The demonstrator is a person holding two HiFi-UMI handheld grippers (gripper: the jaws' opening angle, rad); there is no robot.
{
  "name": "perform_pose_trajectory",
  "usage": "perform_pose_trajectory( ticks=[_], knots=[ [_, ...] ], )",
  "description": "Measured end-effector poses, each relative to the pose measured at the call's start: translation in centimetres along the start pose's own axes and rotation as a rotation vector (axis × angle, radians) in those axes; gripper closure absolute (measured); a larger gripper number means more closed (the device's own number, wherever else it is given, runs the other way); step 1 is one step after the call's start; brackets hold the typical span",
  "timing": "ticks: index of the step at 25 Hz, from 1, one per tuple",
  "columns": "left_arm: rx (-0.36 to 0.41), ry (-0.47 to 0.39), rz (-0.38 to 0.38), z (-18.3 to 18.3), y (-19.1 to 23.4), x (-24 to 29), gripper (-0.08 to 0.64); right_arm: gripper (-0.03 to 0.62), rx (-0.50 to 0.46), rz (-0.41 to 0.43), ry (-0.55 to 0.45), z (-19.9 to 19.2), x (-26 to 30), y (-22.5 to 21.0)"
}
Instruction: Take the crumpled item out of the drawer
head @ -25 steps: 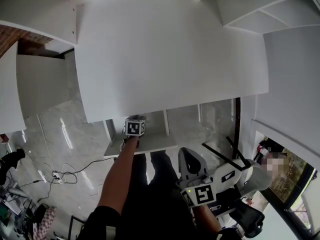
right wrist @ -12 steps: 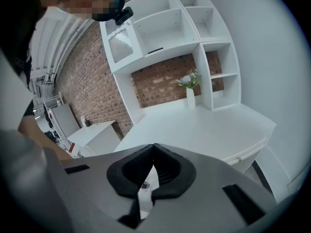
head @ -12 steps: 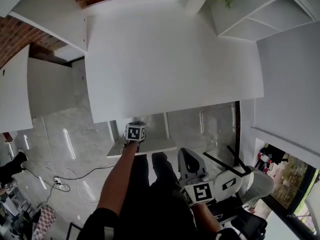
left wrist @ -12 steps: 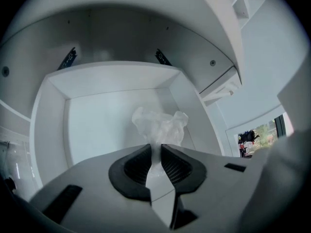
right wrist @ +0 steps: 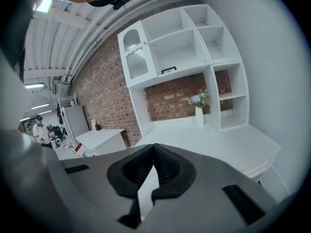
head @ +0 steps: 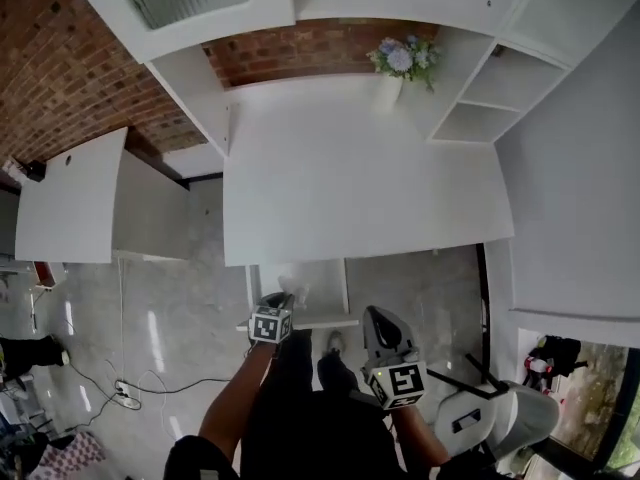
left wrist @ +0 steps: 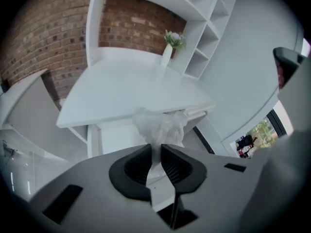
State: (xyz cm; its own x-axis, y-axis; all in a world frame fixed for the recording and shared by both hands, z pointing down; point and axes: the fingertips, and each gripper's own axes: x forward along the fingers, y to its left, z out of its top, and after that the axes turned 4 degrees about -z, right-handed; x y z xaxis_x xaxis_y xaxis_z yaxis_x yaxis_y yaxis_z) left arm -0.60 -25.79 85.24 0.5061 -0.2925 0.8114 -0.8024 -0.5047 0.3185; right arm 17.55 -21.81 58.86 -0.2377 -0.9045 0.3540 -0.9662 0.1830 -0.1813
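In the head view, my left gripper (head: 284, 300) reaches forward to the open drawer (head: 340, 290) that sticks out from under the white desk (head: 360, 168). A pale, translucent crumpled item (head: 297, 286) sits right at its tips, above the drawer's inside. From here I cannot tell whether it is clear of the drawer's walls. My right gripper (head: 381, 320) hangs to the right of the drawer, apart from it and nearer to my body. A vase of flowers (head: 398, 66) stands at the far edge of the desk.

In the left gripper view, the left gripper (left wrist: 156, 155) has its jaws clamped on a thin lower fold of the crumpled item (left wrist: 160, 124). The rest of the item bunches up above the pads, in front of the desk's near edge. The desk (left wrist: 126, 89) and the vase (left wrist: 167, 53) lie beyond it, against a brick wall.

In the right gripper view, the right gripper (right wrist: 152, 160) has its jaws together at the tips with nothing between them. It points over the desk (right wrist: 214, 142) towards the vase (right wrist: 199, 111) and the white shelves (right wrist: 184, 38).
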Motion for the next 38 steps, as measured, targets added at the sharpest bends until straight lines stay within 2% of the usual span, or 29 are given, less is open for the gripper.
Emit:
perform_pose_trajectory(
  ticks=[7, 11, 14, 18, 22, 28, 38],
  knots=[
    [-0.064, -0.308, 0.074, 1.1, -4.4, -13.7, 0.487, 0.578, -0.062, 0.099, -0.068, 3.2, -3.8, 2.5],
    [-0.061, -0.495, 0.137, 2.4, -5.7, -20.6, 0.488, 0.578, -0.067, 0.145, -0.088, 3.8, -5.2, 4.8],
    [-0.045, -0.624, 0.153, 3.6, -7.1, -25.4, 0.488, 0.578, -0.053, 0.162, -0.101, 4.2, -6.3, 6.4],
    [-0.019, -0.734, 0.164, 4.0, -8.4, -30.1, 0.488, 0.578, -0.050, 0.177, -0.103, 4.4, -7.7, 8.9],
    [0.014, -0.774, 0.163, 3.6, -9.1, -32.4, 0.488, 0.578, -0.060, 0.173, -0.094, 4.3, -8.5, 10.4],
    [0.029, -0.787, 0.109, 2.8, -9.6, -34.8, 0.488, 0.578, -0.056, 0.146, -0.073, 3.6, -9.7, 13.0],
    [0.034, -0.791, 0.061, 1.8, -8.3, -35.7, 0.488, 0.578, -0.070, 0.127, -0.082, 3.6, -10.2, 16.8]
  ],
)
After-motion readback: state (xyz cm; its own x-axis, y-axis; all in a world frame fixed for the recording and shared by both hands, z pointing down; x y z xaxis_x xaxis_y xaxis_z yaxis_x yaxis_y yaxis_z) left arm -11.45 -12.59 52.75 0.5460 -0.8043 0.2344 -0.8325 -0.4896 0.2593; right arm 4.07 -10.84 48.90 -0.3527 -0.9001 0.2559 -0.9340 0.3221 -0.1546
